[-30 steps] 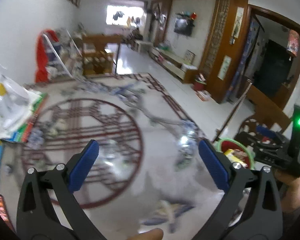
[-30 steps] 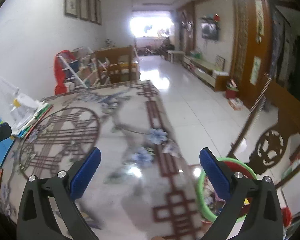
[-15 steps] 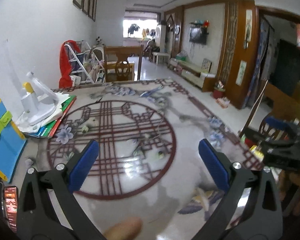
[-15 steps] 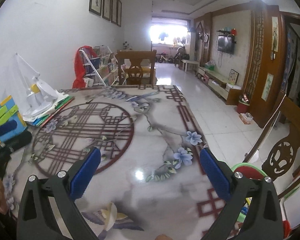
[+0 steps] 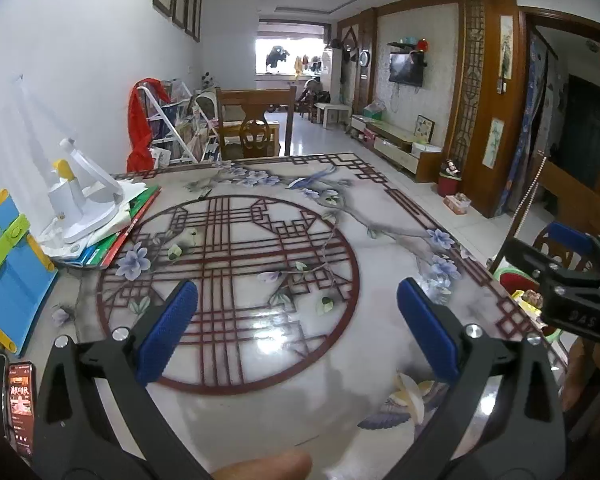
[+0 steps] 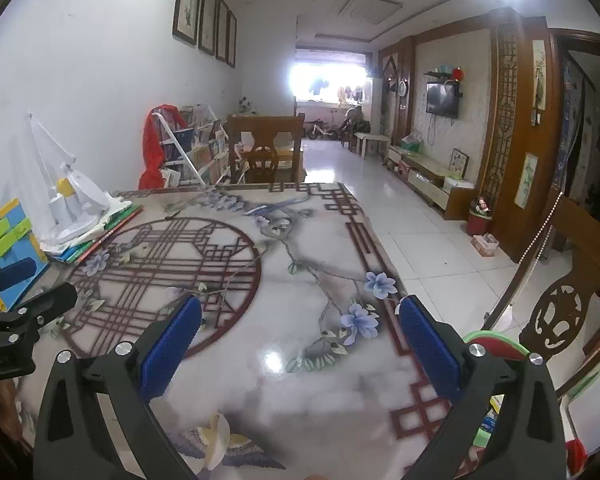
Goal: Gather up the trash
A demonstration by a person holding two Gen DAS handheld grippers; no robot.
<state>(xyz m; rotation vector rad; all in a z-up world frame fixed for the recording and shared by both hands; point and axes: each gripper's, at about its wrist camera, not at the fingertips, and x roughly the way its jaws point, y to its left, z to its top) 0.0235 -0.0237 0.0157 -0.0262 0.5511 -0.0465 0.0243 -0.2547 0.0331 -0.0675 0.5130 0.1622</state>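
The left gripper point(image 5: 298, 332) has its blue pads spread wide, holding nothing, above the patterned table point(image 5: 260, 344). The right gripper point(image 6: 300, 344) is equally spread and empty over the same table's right part. Just off the table's right edge sits the green-rimmed bin point(image 6: 496, 346), largely hidden behind the right gripper's arm; scraps of trash point(image 5: 530, 298) show inside it, too cut off to identify or tell how they lie. On the table's left side stand a white lamp point(image 5: 82, 204) and a blue stand point(image 5: 10, 264).

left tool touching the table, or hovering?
Cannot tell. In the left wrist view the left tool is wide open with the table showing between its pads, but neither view shows the tips' height above it.
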